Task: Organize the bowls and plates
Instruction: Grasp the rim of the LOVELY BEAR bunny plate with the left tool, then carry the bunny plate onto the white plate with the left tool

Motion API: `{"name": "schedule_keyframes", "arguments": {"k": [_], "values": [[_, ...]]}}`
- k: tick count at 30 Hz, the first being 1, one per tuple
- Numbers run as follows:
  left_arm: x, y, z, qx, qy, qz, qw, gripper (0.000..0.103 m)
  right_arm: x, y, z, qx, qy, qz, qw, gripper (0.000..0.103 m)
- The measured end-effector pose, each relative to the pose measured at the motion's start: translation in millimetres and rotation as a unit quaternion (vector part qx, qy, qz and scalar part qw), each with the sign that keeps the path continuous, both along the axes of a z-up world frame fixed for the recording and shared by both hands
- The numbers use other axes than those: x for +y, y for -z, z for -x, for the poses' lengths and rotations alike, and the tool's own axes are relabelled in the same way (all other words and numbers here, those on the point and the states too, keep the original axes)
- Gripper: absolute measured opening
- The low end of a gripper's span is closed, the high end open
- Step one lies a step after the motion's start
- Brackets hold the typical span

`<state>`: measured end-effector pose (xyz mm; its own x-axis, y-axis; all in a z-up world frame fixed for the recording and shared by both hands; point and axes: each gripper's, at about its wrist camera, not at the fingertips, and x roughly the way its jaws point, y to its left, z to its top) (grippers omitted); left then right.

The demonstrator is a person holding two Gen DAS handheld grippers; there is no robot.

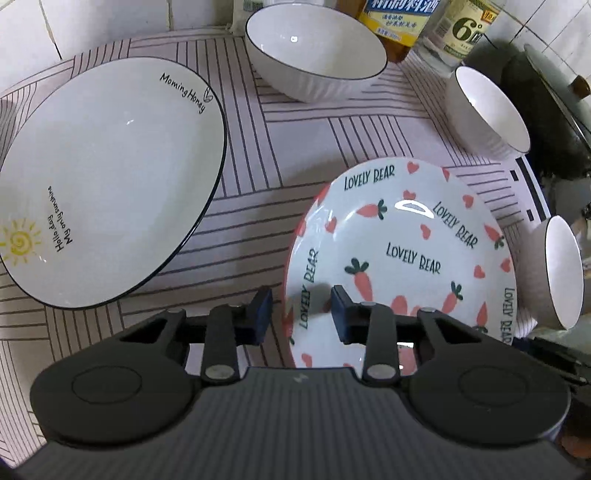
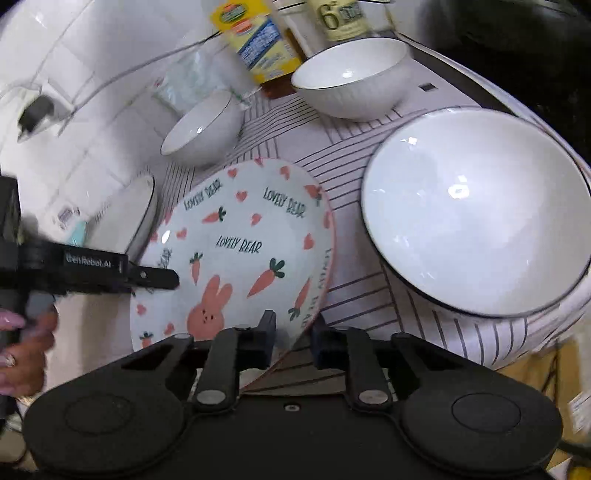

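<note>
A carrot-and-bunny plate (image 1: 406, 258) marked LOVELY BEAR lies on the striped mat. My left gripper (image 1: 301, 312) straddles its left rim, one pad over the inside and the other outside with a sliver of mat showing, so it is open. In the right wrist view one of its fingers (image 2: 155, 278) lies across that rim. My right gripper (image 2: 293, 334) is shut on the right rim of the same plate (image 2: 236, 236). A large white plate (image 1: 110, 177) with a black edge sits to the left. Three white bowls stand around: (image 1: 314, 55), (image 1: 487, 110), (image 1: 561, 266).
Bottles (image 1: 399, 18) and a dark pot (image 1: 546, 110) stand at the back against the tiled wall. The nearest bowl (image 2: 476, 210) sits right beside my right gripper. A person's hand (image 2: 22, 332) holds the left gripper's handle. The mat's edge (image 2: 517, 347) drops off on the right.
</note>
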<state>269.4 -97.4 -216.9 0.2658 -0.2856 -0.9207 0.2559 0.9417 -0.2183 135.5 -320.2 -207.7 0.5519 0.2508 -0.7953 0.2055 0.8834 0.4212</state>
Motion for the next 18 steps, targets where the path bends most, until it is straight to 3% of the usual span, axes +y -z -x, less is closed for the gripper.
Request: {"name": "schedule_keyframes", "arguments": {"k": [9, 13, 18], "values": [[-10.3, -1.9, 2.5, -0.004, 0.012, -0.009, 0.9999, 0.037, 4.3, 0.1, 1.9, -0.019, -0.008, 0.012, 1.0, 0.023], [-13.0, -3.2, 7.2, -0.017, 0.024, -0.027, 0.9992, 0.037, 16.3, -8.0, -7.9, -0.005, -0.049, 0.059, 0.997, 0.028], [-12.6, -9.2, 17.0, -0.026, 0.033, -0.037, 0.9984, 0.037, 11.3, -10.8, -7.0, -0.009, -0.069, 0.052, 0.996, 0.028]]}}
